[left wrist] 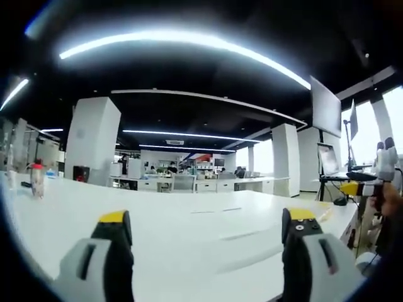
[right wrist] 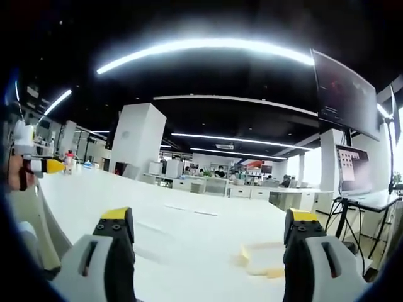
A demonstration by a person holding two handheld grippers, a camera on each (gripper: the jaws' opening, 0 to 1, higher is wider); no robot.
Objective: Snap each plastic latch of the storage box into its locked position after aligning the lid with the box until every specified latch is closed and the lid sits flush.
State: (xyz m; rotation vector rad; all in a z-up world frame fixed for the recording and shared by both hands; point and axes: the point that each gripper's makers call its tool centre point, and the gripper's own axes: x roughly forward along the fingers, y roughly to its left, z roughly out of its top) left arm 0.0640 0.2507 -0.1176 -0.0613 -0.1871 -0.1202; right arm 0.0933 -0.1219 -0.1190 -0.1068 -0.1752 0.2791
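Nearest in the left gripper view, the left gripper (left wrist: 206, 228) has its two yellow-tipped jaws spread wide with nothing between them, only bare white table (left wrist: 189, 239) behind the gap. At the right edge of that view the right gripper (left wrist: 362, 187) comes in, its yellow tip pointing inward and a hand (left wrist: 391, 204) gripping it from behind; I cannot tell from there how its jaws stand.

In the right gripper view its own jaws stand wide apart and empty over the same white table (right wrist: 189, 233). Between them, closer to the right jaw, a pale yellow flat thing (right wrist: 263, 258) lies on the tabletop; it is blurred and I cannot tell whether it is the storage box or its lid. At the left edge the left gripper (right wrist: 44, 166) shows with a yellow tip, held up beside the table's edge.

Farther along the table in the left gripper view, a small bottle with a red cap (left wrist: 38, 179) stands near the left end. To the right, a laptop (left wrist: 329, 159) sits on a stand, with a dark monitor (left wrist: 326, 107) above it. Beyond the table are a white pillar (left wrist: 93, 139), rows of desks (left wrist: 201, 184) and long ceiling light strips (left wrist: 182, 39).
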